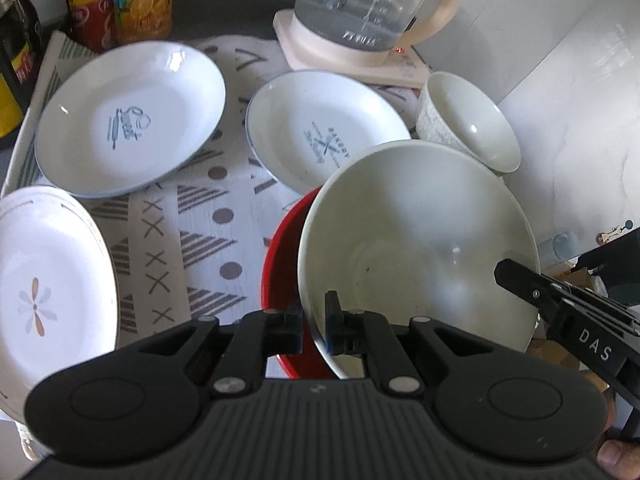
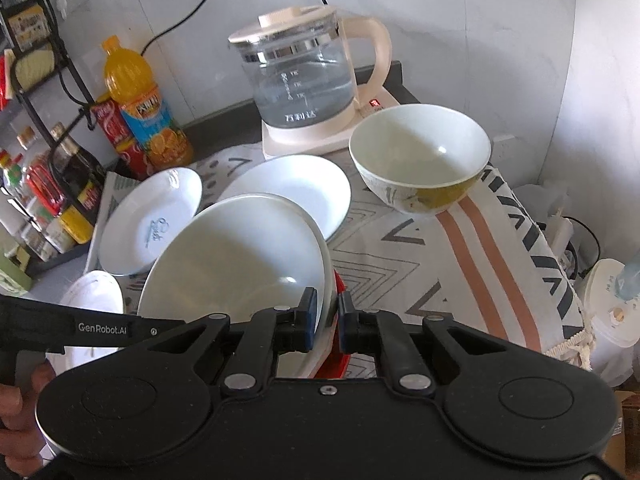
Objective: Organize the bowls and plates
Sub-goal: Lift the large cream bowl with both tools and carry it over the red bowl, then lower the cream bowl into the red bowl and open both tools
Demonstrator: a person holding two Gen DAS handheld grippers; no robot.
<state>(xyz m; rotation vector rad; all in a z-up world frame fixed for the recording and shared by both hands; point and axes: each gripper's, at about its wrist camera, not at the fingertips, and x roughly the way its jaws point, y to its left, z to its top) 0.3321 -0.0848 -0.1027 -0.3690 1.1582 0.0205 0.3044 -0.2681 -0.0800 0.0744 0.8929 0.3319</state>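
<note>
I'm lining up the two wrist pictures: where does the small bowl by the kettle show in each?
Left wrist: small bowl at upper right, just right of the kettle base, behind the big white bowl.
Right wrist: small bowl right of centre, in the upper half, below and right of the kettle.
Shared landmark: the glass kettle, directly behind it in both.

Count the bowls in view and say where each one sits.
3. A large white bowl, gripped at its rim by both tools, sits tilted in a red bowl. A smaller patterned bowl stands by the kettle. Others may be hidden.
</note>
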